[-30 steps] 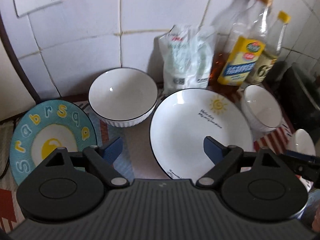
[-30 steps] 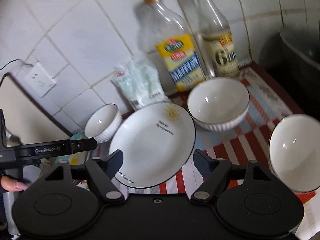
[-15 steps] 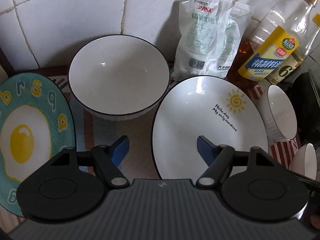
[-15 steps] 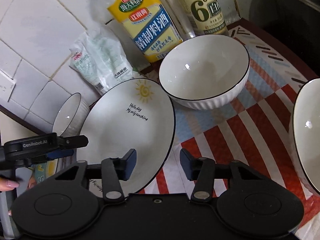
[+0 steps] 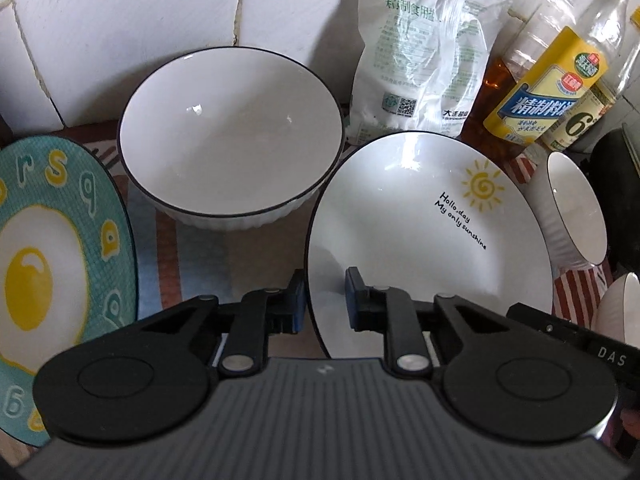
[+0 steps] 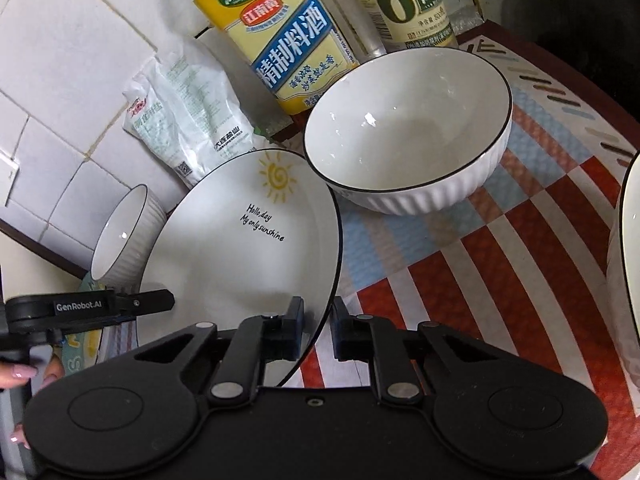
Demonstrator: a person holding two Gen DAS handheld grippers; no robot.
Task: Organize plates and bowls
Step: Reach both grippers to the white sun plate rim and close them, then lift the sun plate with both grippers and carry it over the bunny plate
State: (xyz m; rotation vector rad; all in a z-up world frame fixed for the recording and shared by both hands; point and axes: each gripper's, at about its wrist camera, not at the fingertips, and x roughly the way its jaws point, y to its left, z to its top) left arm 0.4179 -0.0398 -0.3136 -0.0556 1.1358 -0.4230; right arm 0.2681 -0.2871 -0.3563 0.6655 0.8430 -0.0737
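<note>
A white sun plate (image 5: 420, 232) with a black rim lies in the middle; it also shows in the right wrist view (image 6: 240, 256). My left gripper (image 5: 326, 304) has closed on the plate's left rim, one finger either side. My right gripper (image 6: 318, 330) has closed on its right rim likewise. A white bowl (image 5: 232, 132) stands behind the left gripper. Another white bowl (image 6: 408, 128) stands right of the plate, and a third bowl (image 6: 626, 272) is at the right edge. A teal egg plate (image 5: 60, 272) lies at far left.
A white salt bag (image 5: 424, 52), a cooking wine bottle (image 5: 552, 80) and a vinegar bottle (image 6: 408, 4) stand against the tiled wall. A dark pot (image 6: 580, 20) is at the far right. A striped mat (image 6: 500, 264) covers the counter.
Both grippers moved down and forward to the sun plate and narrowed from wide open until their fingers straddle its opposite rims.
</note>
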